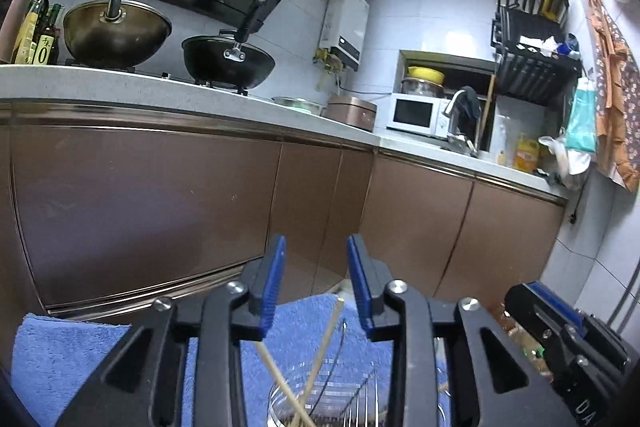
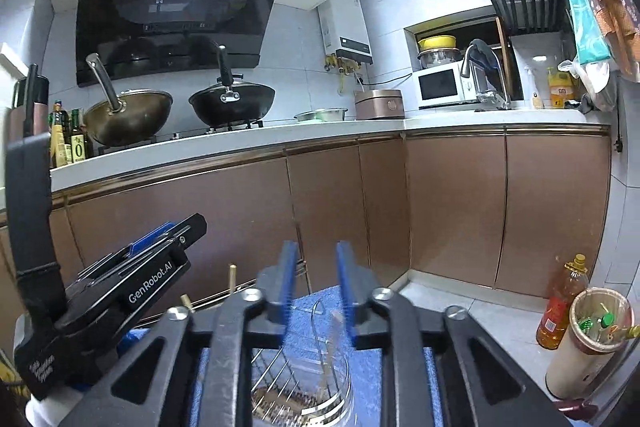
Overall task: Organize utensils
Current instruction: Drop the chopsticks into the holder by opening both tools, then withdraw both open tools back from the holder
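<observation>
My left gripper (image 1: 316,247) stands open, with nothing between its blue pads. Right under it, two wooden chopsticks (image 1: 326,339) lean in a clear utensil holder (image 1: 340,395) with a wire rack, which sits on a blue mat (image 1: 72,355). My right gripper (image 2: 316,255) is also open, above the same holder (image 2: 304,395). A pale, blurred utensil (image 2: 334,335) stands upright in the holder below the right pads, apart from them. Each gripper shows in the other's view: the right gripper (image 1: 524,297) at lower right, the left gripper (image 2: 188,231) at lower left.
Brown cabinet doors (image 2: 452,207) stand close ahead under a white counter (image 2: 240,151) with two woks (image 2: 232,103). On the floor at the right are an oil bottle (image 2: 560,307) and a lined bin (image 2: 592,343). A sink tap (image 2: 480,67) and a microwave (image 2: 440,87) sit further right.
</observation>
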`<state>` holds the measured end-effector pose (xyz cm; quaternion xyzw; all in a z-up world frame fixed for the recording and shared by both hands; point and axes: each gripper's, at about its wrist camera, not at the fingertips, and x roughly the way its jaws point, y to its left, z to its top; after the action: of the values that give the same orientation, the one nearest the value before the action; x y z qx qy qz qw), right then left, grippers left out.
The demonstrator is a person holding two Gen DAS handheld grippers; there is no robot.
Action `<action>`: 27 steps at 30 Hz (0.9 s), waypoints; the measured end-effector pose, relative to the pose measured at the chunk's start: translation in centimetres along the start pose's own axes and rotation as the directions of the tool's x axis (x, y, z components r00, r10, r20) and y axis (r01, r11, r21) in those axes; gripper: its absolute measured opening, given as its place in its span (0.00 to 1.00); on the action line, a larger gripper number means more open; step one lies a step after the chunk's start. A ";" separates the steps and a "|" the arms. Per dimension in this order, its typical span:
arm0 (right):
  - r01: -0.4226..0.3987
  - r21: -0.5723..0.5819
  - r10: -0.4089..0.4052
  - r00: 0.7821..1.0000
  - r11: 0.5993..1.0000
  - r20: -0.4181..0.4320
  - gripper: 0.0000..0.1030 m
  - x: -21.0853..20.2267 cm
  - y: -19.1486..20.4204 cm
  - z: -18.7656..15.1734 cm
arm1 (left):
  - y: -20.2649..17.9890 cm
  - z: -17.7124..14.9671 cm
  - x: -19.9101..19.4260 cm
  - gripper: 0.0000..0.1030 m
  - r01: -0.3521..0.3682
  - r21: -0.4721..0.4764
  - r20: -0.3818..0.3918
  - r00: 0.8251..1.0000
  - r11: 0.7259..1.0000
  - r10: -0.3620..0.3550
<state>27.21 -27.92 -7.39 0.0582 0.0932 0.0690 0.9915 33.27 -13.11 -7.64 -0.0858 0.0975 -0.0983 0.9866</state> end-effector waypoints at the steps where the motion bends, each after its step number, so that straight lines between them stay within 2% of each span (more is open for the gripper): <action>1: -0.001 0.003 0.001 1.000 1.000 -0.003 0.24 -0.6 0.0 0.1 | 0.0 0.2 -0.5 0.34 0.001 0.003 -0.005 1.000 1.000 -0.001; 3: 0.005 0.013 -0.005 1.000 1.000 -0.005 0.27 -2.0 -0.1 0.4 | 0.1 0.5 -1.9 0.37 0.000 0.017 -0.026 1.000 1.000 0.001; 5: 0.017 0.024 -0.017 1.000 1.000 -0.002 0.35 -3.7 -0.4 0.5 | 0.1 0.5 -3.5 0.40 -0.015 0.038 -0.068 0.998 0.999 0.018; 8: 0.045 0.039 -0.045 0.999 0.998 -0.007 0.41 -6.4 -0.8 0.5 | 0.1 0.6 -6.1 0.47 -0.044 0.086 -0.102 0.993 0.995 0.052; 11: 0.089 0.063 -0.087 0.996 0.994 -0.030 0.52 -9.1 -1.3 0.0 | -0.1 0.4 -8.9 0.51 -0.074 0.139 -0.109 0.990 0.987 0.089; 18: 0.193 0.092 -0.184 0.978 0.977 -0.096 0.70 -14.2 -2.2 -1.8 | 0.0 0.2 -14.7 0.62 -0.154 0.199 -0.091 0.980 0.968 0.175; 23: 0.243 0.067 -0.237 0.968 0.968 -0.086 0.87 -16.7 -1.5 -2.3 | 0.3 0.6 -17.9 0.67 -0.172 0.228 -0.060 0.980 0.958 0.190; 27: 0.244 0.027 -0.242 0.968 0.969 -0.063 0.91 -18.2 -0.1 -2.4 | 0.7 0.7 -20.0 0.71 -0.186 0.229 -0.045 0.978 0.956 0.201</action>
<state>9.07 -30.43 -6.57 0.0615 0.1300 -0.0527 0.9882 14.32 -8.06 -3.57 0.0389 0.1274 -0.0143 0.9910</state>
